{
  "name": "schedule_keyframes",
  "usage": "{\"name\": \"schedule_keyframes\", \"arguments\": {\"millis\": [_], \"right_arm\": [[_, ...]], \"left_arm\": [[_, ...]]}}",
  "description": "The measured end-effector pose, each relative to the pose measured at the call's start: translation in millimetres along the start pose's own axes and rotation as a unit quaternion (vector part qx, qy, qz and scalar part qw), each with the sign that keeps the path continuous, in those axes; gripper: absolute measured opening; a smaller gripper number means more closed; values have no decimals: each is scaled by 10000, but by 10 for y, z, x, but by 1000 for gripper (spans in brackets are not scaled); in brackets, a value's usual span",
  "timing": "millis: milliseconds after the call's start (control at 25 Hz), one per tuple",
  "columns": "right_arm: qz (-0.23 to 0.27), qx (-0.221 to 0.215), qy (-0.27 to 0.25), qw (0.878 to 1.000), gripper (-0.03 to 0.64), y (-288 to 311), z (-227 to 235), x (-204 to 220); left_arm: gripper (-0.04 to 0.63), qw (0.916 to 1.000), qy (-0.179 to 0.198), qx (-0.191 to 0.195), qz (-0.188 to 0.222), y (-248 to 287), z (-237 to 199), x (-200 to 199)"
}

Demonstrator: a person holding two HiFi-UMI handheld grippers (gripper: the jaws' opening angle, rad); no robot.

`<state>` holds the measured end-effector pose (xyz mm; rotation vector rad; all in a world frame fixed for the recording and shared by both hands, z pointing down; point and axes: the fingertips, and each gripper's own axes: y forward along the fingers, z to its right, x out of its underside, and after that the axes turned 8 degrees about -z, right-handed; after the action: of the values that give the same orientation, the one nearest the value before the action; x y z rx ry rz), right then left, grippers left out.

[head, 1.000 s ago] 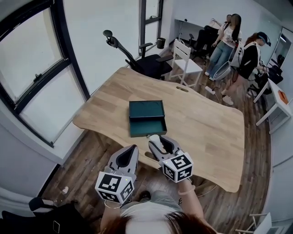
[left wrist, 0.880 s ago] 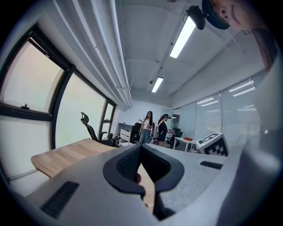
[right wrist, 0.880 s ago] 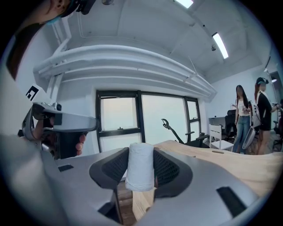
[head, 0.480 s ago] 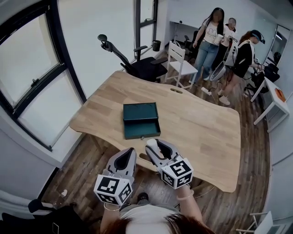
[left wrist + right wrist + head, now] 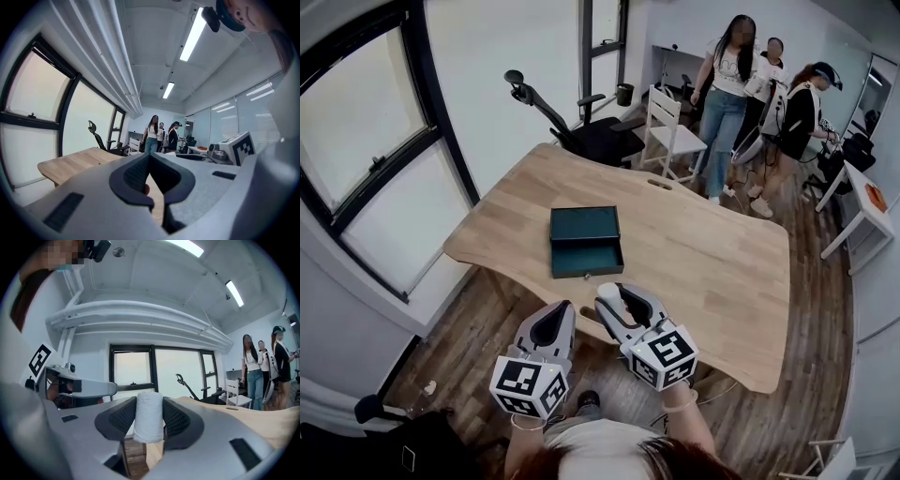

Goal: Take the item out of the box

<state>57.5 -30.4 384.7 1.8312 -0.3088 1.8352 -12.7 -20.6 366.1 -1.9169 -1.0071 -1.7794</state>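
Note:
A dark green box (image 5: 584, 226) lies on the wooden table (image 5: 712, 267), its drawer (image 5: 588, 256) pulled out toward me. My right gripper (image 5: 613, 298) hangs off the table's near edge, short of the drawer, shut on a small white roll (image 5: 607, 290). In the right gripper view the white roll (image 5: 149, 416) stands upright, clamped between the dark ribbed pads (image 5: 176, 417) of the right gripper (image 5: 149, 423). My left gripper (image 5: 555, 323) is beside it to the left, over the floor, shut and empty. In the left gripper view the left gripper (image 5: 149, 159) has its tips together.
A black office chair (image 5: 577, 127) and a white chair (image 5: 673, 122) stand behind the table. Three people (image 5: 750, 80) stand at the back right by white desks (image 5: 862, 202). Large windows (image 5: 366, 159) line the left wall. Wood floor (image 5: 478, 328) lies below the near edge.
Both grippers have drawn back from the box toward me, the right one rising with the white roll in it. The people at the back have walked closer.

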Motion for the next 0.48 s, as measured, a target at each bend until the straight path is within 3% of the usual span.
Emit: {"name": "schedule_keyframes", "arguments": {"millis": [480], "right_arm": [[243, -176, -98, 9995, 190, -462, -179, -124]], "left_arm": [[8, 9998, 71, -160, 36, -213, 329, 11]]}}
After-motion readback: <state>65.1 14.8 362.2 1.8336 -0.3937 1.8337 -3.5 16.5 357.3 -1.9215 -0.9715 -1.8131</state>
